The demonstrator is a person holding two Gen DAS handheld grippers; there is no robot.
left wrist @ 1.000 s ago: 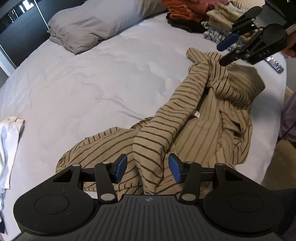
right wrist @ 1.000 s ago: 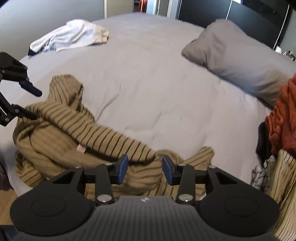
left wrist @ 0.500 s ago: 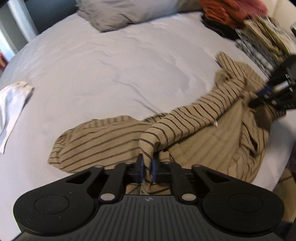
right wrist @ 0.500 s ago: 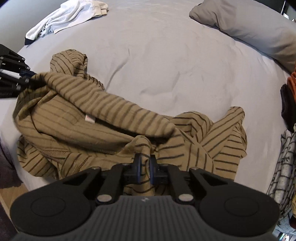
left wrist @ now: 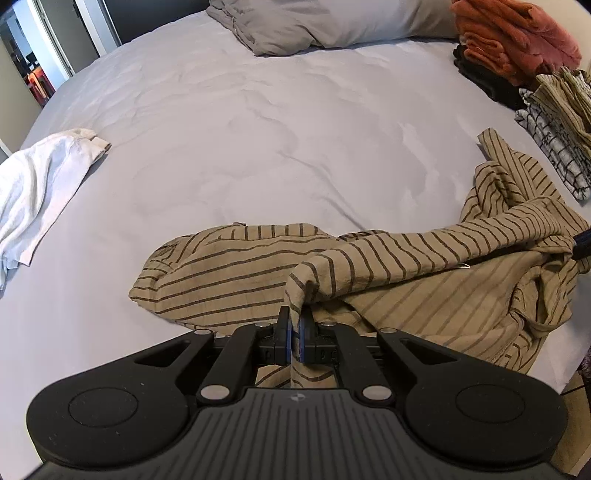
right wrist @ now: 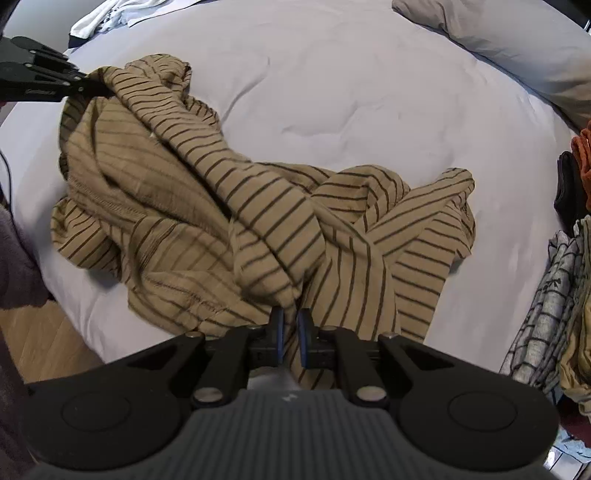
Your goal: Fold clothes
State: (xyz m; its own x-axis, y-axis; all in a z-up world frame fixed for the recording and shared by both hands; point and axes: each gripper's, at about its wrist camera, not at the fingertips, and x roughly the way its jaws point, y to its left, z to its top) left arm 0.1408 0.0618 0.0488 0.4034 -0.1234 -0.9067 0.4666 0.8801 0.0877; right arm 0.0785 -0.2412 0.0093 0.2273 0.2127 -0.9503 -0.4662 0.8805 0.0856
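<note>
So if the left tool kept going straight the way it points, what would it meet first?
Probably more of the tan striped cloth garment that the left tool already pinches, then the grey bed sheet; depth is unclear.

A home bedroom: bed (left wrist: 258, 122), pillow (left wrist: 314, 22), stacked clothes (left wrist: 517, 40).

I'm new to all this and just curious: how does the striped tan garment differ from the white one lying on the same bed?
The striped tan garment is tan with dark stripes; the white garment is plain. The striped one is pinched by the left tool and the right tool, while the white one lies untouched, apart near the bed's edge. The striped one spreads wider across the bed. Both are crumpled and unfolded.
</note>
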